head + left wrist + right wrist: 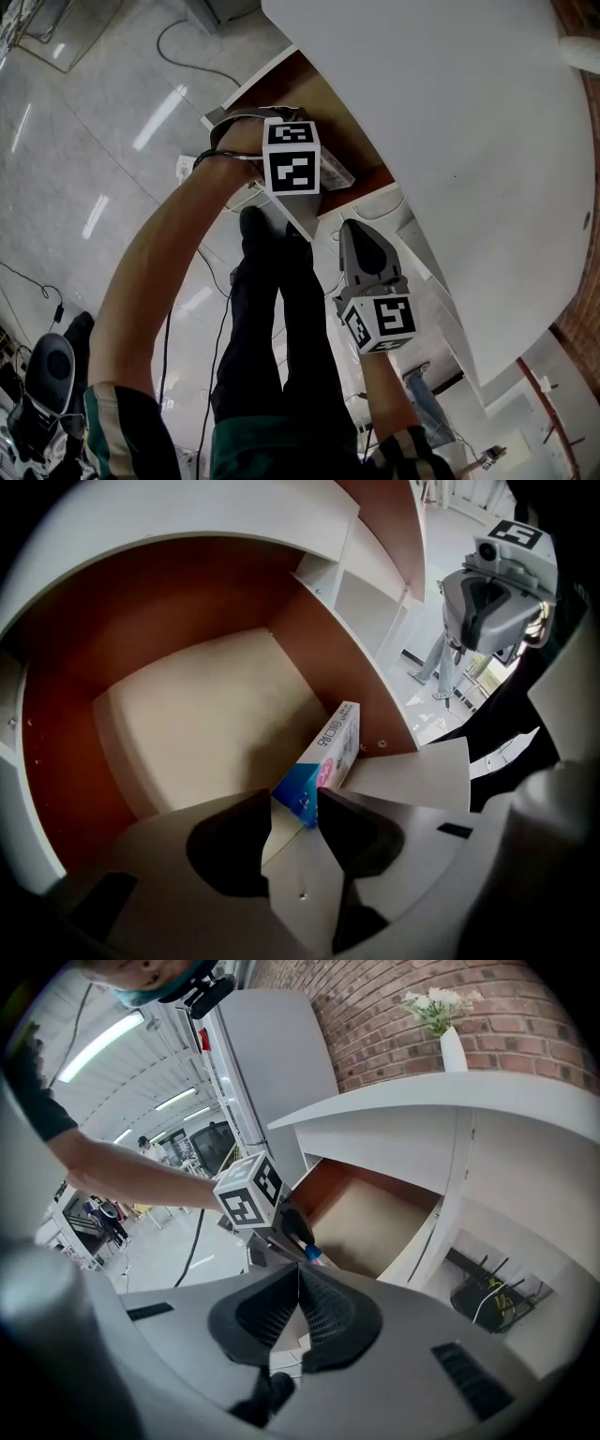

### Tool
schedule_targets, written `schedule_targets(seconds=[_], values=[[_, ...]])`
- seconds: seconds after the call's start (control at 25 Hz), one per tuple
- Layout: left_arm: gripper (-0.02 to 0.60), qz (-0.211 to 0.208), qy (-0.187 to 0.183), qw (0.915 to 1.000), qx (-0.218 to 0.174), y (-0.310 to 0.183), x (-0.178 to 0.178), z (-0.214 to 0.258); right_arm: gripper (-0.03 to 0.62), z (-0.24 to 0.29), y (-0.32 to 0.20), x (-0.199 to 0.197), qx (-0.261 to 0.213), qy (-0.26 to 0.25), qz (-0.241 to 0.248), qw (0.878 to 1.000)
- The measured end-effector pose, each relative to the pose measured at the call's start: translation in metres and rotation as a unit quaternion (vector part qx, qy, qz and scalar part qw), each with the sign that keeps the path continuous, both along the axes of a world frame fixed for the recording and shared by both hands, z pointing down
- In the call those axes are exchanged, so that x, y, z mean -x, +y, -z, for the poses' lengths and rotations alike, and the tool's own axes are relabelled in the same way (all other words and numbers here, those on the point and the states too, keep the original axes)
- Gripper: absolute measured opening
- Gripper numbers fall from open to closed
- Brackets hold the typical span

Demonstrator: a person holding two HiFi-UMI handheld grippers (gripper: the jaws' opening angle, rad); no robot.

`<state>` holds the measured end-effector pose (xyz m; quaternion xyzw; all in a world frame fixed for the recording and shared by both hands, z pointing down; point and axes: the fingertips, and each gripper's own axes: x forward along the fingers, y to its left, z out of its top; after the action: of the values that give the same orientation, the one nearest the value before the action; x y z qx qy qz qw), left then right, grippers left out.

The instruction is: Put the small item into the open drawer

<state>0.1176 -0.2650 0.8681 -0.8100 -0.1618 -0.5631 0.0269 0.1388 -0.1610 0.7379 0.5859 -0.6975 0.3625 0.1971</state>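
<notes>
The small item is a slim white box (pixel 335 745) with a blue end. It lies tilted inside the open drawer (pixel 187 724), its far end leaning on the drawer's brown right wall. My left gripper (pixel 295 794) reaches into the drawer with the box's blue end between its jaw tips; the jaws stand wide and do not squeeze it. In the head view its marker cube (pixel 291 157) hangs over the drawer (pixel 309 89). My right gripper (pixel 298 1274) is shut and empty, held back outside the drawer (pixel 375 1222), below the left one (pixel 361 248).
A white curved counter top (pixel 450 112) overhangs the drawer. A white vase with flowers (pixel 448 1035) stands on it against a brick wall. An open shelf with cables (pixel 487 1297) lies under the counter. My legs (pixel 272 319) and floor cables (pixel 187 56) are below.
</notes>
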Motion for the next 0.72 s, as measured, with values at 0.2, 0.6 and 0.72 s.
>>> schedule_targets(seconds=[0.2,0.6,0.72], values=[[0.148,-0.001,-0.007,1.0,-0.004,-0.005,0.003,-0.004,0.025,0.001,-0.004,0.002,0.001,-0.002,-0.002,1.0],[0.111,0.091,0.097,0.9906,-0.034,-0.019,0.002,0.051,0.025,0.016,-0.019,0.012,-0.006,0.001,0.004,1.0],[0.075,0.107,0.122,0.9854,-0.052,-0.021,0.011,0.073,0.025,0.027,-0.027,0.022,-0.012,0.002,0.016,1.0]])
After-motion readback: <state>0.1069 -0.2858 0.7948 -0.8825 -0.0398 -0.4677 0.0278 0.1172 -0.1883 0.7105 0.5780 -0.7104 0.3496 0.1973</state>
